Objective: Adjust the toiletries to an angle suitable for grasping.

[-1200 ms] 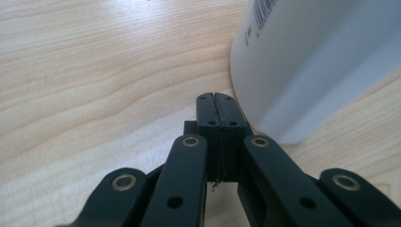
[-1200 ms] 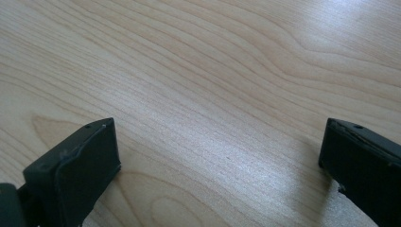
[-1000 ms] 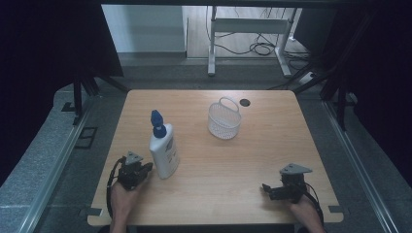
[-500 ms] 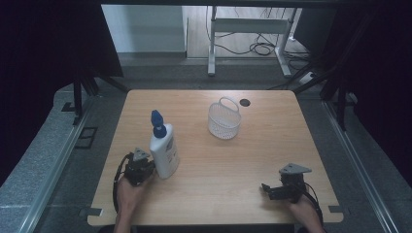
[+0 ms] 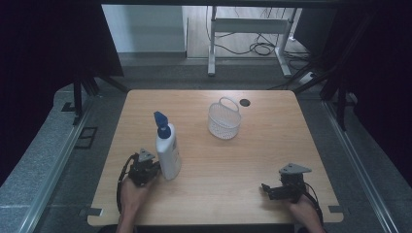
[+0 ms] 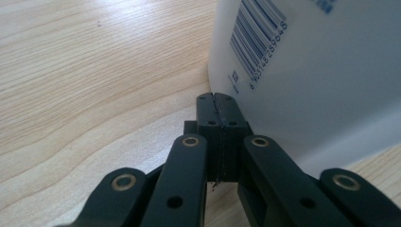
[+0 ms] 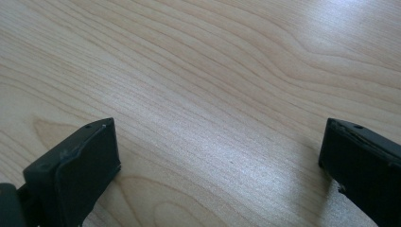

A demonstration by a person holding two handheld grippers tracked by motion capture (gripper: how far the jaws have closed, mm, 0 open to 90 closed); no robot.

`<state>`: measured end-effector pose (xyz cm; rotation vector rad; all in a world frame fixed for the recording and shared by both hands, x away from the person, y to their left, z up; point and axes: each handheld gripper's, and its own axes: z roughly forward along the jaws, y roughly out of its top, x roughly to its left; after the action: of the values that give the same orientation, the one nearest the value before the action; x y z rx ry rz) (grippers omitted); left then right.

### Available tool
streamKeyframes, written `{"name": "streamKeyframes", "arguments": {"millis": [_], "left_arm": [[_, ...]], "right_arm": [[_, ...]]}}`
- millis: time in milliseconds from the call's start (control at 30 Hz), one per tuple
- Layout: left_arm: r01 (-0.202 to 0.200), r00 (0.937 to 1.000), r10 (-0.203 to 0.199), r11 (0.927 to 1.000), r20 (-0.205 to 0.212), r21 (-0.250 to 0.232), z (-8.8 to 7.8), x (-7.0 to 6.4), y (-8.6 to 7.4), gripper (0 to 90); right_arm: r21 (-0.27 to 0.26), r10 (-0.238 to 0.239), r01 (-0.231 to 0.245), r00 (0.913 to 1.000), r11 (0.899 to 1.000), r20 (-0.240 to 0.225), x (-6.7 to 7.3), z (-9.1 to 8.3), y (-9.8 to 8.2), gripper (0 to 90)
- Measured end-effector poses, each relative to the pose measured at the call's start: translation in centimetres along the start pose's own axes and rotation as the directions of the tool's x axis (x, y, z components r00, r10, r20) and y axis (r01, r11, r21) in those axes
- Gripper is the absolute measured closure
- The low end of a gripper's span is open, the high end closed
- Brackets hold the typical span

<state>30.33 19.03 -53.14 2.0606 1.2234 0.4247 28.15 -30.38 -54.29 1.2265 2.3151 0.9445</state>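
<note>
Nudging in from the left, we now have our left gripper (image 5: 154,170) hard up against the lower side of the white bottle (image 5: 167,151), where a second ago it sat a little further out toward the table's near left corner. Its jaws are pressed together with nothing between them, and in the left gripper view the closed tips (image 6: 216,109) sit at the bottle's (image 6: 302,80) wall near the barcode; we cannot tell whether they quite touch it. The bottle stands upright on the table (image 5: 272,155), left of the middle, its blue pump top pointing away from us, and it looks unmoved.

Our right gripper (image 5: 266,190) rests near the table's near right corner, where it was before, with its jaws spread wide over bare wood (image 7: 213,94) and holding nothing.

The white basket (image 5: 224,119) stands well apart from the bottle, further back and to the right. We judge that the closed left gripper cannot grasp the bottle as it stands: either it pushes the bottle, or the jaws must open first.
</note>
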Motion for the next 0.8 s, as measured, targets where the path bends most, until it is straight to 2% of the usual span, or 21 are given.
{"name": "streamKeyframes", "arguments": {"millis": [333, 600, 800], "left_arm": [[0.001, 0.9999, -0.001, 0.9999, 0.015, -0.011, 0.1, -0.4, 0.2, 89.2], [-0.023, 0.9993, 0.023, 0.9997, 0.029, -0.007, 0.3, -1.0, 0.4, 89.2], [-0.044, 0.9979, 0.045, 0.9990, 0.048, -0.006, 0.6, -1.9, 0.7, 89.2]], "right_arm": [[0.000, 0.000, 0.000, 1.0000, 1.000, 0.000, 0.0, 0.0, 0.0, 0.0], [0.000, -0.001, 0.001, 1.0000, 1.000, 0.000, 0.0, 0.0, 0.0, 0.0], [0.000, -0.002, 0.002, 1.0000, 1.000, -0.002, 0.0, 0.0, 0.0, 0.0]]}}
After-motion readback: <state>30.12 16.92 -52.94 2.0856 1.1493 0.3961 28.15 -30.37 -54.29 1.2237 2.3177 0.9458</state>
